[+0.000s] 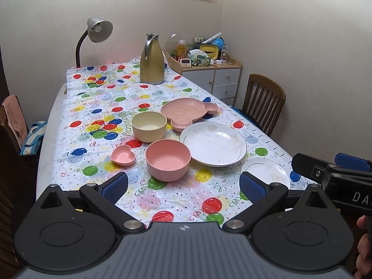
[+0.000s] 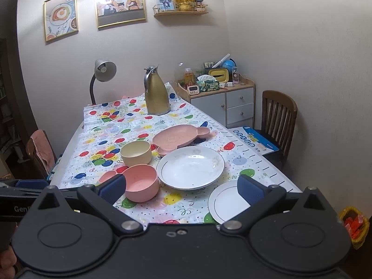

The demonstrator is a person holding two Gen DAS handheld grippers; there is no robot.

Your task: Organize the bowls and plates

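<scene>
Dishes stand in a group near the middle of the table [image 1: 53,116], on a tablecloth [image 1: 97,107] printed with coloured balloons. The pink bowl [image 1: 167,160] is closest to the cameras. Just beside it on the left lies a small pink heart-shaped dish [image 1: 123,155], and behind it stands a cream bowl [image 1: 149,126]. To the right of the pink bowl sits a large white plate [image 1: 213,143] with a thin dark rim line; its edge is very near the bowl, but I cannot tell if they touch. Behind this plate lies a pink animal-shaped plate [image 1: 186,112] with small ear compartments, and one of these compartments is close to the cream bowl. A small white plate [image 1: 265,171] lies near the front right corner of the table, apart from the others.

The left gripper [image 1: 183,183] hovers over the near end of the table with its blue-padded fingers wide apart and nothing between them; the pink bowl is just ahead of it. The right gripper [image 2: 181,189] also has its fingers spread and empty, and in its view the right finger covers a part of the small white plate.

Farther back a gold thermos jug [image 1: 151,62] stands on the cloth. A grey desk lamp [image 1: 97,31] is at the far left corner, and a wooden chair [image 1: 265,102] is at the right side.
</scene>
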